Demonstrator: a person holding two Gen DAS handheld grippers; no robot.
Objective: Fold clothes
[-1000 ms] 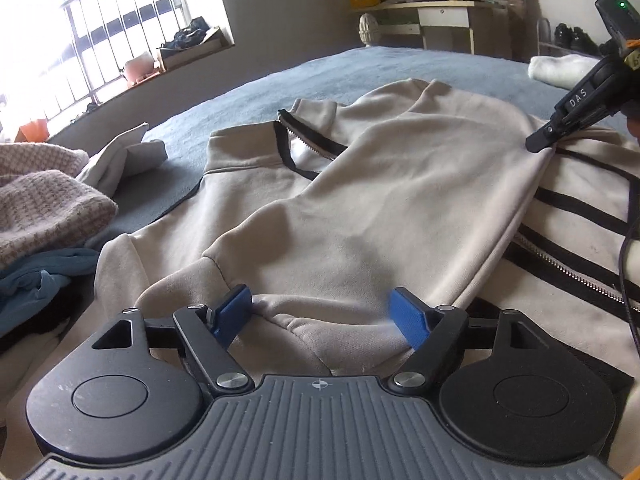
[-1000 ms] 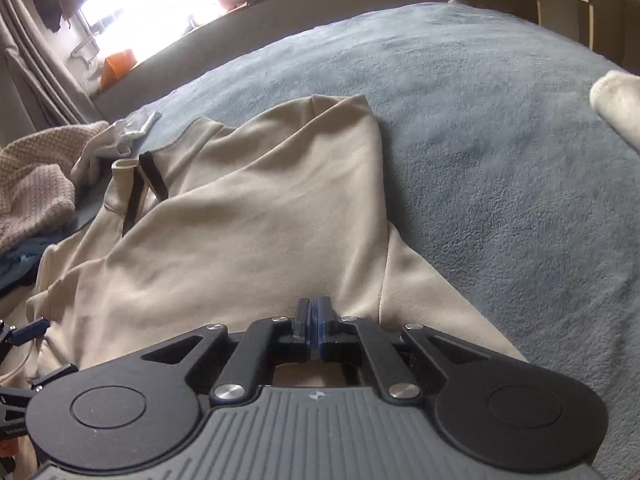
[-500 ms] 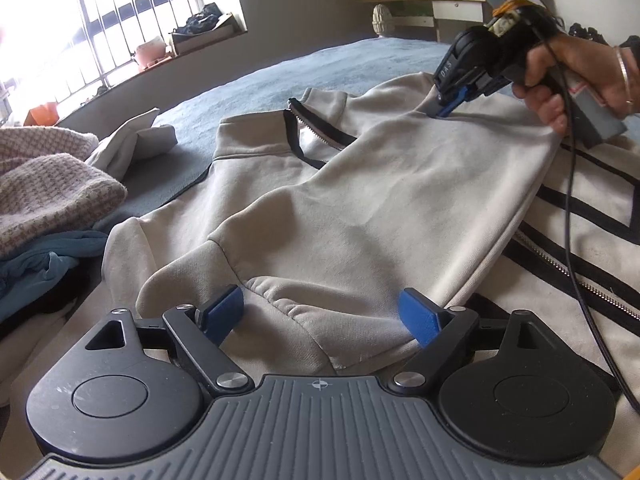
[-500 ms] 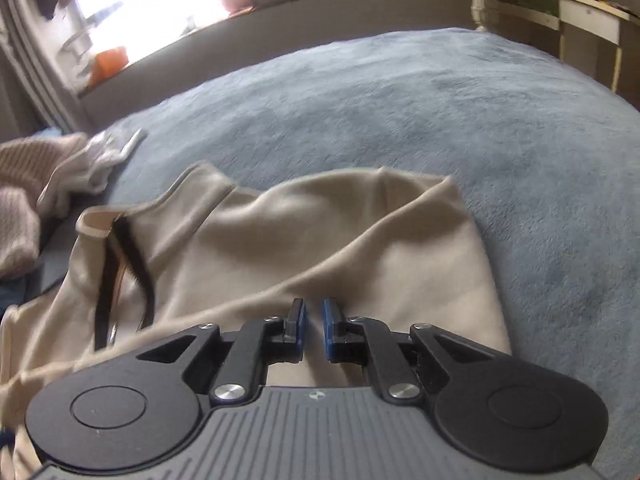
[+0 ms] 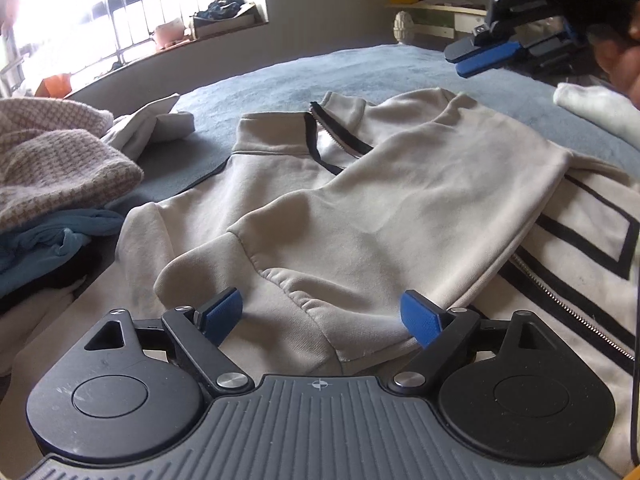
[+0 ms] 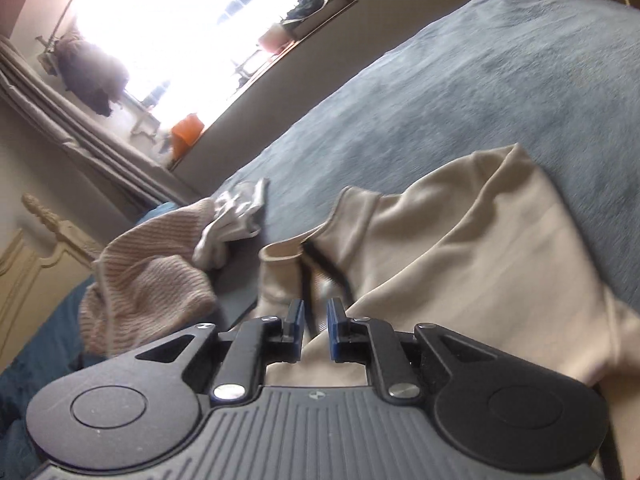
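Now the beige fleece zip-up jacket with black trim [image 5: 360,208] lies spread on the grey-blue bed cover [image 5: 360,68], one sleeve folded across its chest so that the ribbed sleeve cuff [image 5: 312,312] sits directly ahead of the left gripper [image 5: 320,314]. That gripper's blue pads stand wide apart, one on either side of the cuff, holding nothing. The right gripper [image 6: 314,328] hangs in the air beyond and to the right of the left one, above the jacket's far shoulder; its pads show a narrow gap with no cloth between them.

With one sleeve laid over, the fold looks partway along, though whether this sleeve needs more smoothing or the other side comes next cannot be settled from here. For whichever grasp follows, the fleece is thick and soft, so a pinch should take one layer near a seam or hem, not a bunch. Lift low and carry the cloth flat, or the laid sleeve may drag askew. To the left of the left gripper a pile of pink knit and teal garments [image 5: 60,184] crowds the jacket's edge; keep clear of it.
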